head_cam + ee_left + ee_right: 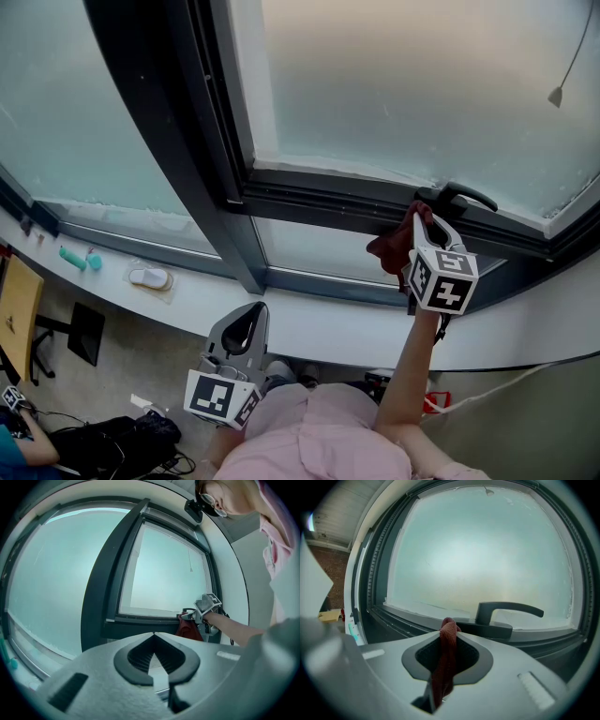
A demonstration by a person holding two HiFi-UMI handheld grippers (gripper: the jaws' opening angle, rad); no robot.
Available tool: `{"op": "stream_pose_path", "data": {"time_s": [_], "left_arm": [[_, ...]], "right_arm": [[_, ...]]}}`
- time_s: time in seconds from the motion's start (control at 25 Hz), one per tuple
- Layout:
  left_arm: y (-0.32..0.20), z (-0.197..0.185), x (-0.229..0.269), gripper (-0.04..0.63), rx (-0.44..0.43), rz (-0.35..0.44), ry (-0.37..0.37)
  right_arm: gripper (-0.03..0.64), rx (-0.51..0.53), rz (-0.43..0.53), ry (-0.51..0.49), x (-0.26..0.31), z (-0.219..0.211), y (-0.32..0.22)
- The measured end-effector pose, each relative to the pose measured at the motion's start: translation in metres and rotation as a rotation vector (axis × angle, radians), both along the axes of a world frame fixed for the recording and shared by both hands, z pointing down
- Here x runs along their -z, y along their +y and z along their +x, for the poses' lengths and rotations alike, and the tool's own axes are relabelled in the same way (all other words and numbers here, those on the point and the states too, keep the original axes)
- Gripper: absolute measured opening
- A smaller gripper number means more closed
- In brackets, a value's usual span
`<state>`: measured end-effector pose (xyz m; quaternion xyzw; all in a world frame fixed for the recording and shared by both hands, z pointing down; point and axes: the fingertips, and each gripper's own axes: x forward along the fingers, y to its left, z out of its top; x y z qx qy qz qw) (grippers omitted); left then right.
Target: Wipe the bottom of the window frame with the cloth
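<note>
My right gripper (421, 212) is raised to the dark bottom rail of the window frame (328, 199), shut on a dark red cloth (396, 244) that hangs below its tips. In the right gripper view the red cloth (446, 658) is pinched between the jaws, right before the black window handle (506, 612) and the bottom rail (412, 620). My left gripper (247, 316) hangs low near the person's body, jaws shut with nothing between them. From the left gripper view the right gripper (206, 607) and the cloth (190, 627) show at the frame's lower right corner.
A white sill (309, 328) runs beneath the windows, carrying a small white object (150, 277) and a teal object (75, 258) at the left. A blind cord weight (556, 95) hangs at the upper right. Below lie a wooden desk (17, 314) and cables on the floor.
</note>
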<state>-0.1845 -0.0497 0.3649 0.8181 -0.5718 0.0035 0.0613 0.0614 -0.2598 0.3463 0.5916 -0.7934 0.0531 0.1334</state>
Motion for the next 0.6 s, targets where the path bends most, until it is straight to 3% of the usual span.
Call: {"op": "stream_pose_path", "data": {"time_s": [0.6], "left_arm": [[0.001, 0.009, 0.000, -0.002, -0.012, 0.003, 0.000]], "right_arm": [[0.051, -0.019, 0.000, -0.011, 0.000, 0.021, 0.000]]}}
